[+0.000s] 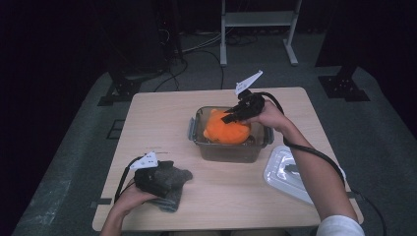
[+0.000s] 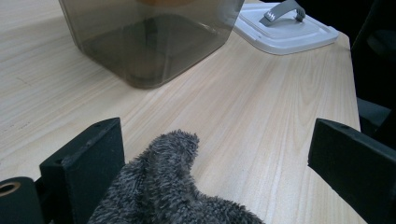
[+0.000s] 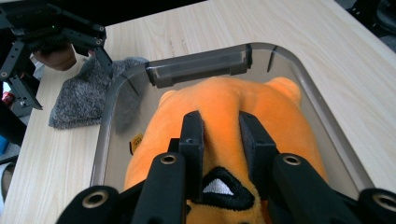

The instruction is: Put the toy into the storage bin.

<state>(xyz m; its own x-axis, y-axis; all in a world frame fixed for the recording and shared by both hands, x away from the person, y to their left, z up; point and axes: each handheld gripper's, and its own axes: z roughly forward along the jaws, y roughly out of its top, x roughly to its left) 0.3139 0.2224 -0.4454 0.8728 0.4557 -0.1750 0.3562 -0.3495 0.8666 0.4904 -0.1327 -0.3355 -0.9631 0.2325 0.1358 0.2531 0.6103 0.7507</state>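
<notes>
A light wooden table [image 1: 216, 196] sits in the middle of the high view, ringed by grey floor and dark stands. Near the table's centre stands a smoky clear plastic container [image 1: 231, 150] with an orange plush toy [image 1: 226, 130] inside it. The right gripper [image 1: 231, 118] reaches in from the upper right, its jaws clamped on a fold of the plush. The container's walls close round the toy on every side, so the only free way is upward.

At the lower right of the high view a white lid [image 1: 282, 172] with a grey handle lies flat, just beside the container and partly overhanging the table's right edge; the person's right forearm crosses above it. At the lower left the left gripper [image 1: 164, 182] rests over a grey fuzzy cloth [image 1: 177, 184] close to the table's near edge. Bare wood lies open between cloth and container and along the table's far left.

The left gripper view shows its jaws standing wide apart, with the cloth [image 2: 163, 196] lying between them beside the left jaw and not pinched. The container's base [image 2: 149, 46] fills its upper left and the lid [image 2: 285, 30] its upper right.

The right gripper view shows the plush [image 3: 229, 107] pinched between nearly closed jaws, a black and white embroidered patch [image 3: 219, 186] at the bottom, the container's latch [image 3: 196, 67] at the far rim, and the cloth [image 3: 81, 95] beyond at upper left.
</notes>
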